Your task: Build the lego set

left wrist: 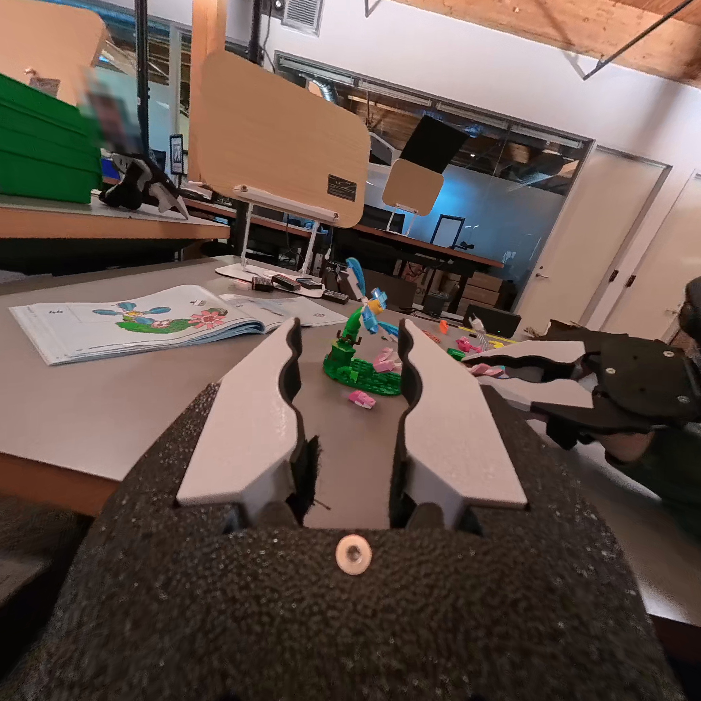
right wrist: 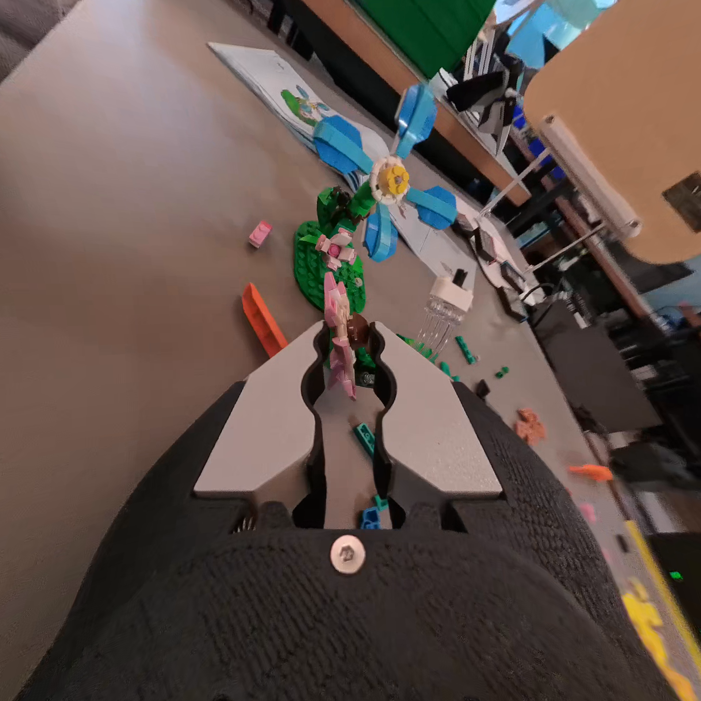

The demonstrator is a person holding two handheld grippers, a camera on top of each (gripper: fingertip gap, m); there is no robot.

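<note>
**Pink flower in hand, seating on the base not yet done**

On the grey table, at about 12 o'clock from the left gripper, stands the partly built lego model: a green base plate carrying a green stem and a blue flower with a yellow centre. A small pink blossom is already fixed on the plate.

Left gripper: jaws wide apart, holding nothing, aimed at the model.

Right gripper: jaws drawn in on a pink flower assembly with a brown hub, held clear of the table, just short of the plate's near edge. In the left wrist view it enters at 3 o'clock.

Judgement: the step in hand is fitting this pink flower to the base. The next move calls for lining its underside with the plate's studs and pressing down; the left gripper would likely need to steady the plate.

Loose parts: a pink brick at 10 o'clock of the plate, an orange piece, teal bits near the right jaws. An open instruction booklet lies at 10 o'clock.

Containers: stacked green bins on the far desk; contents not visible.
</note>
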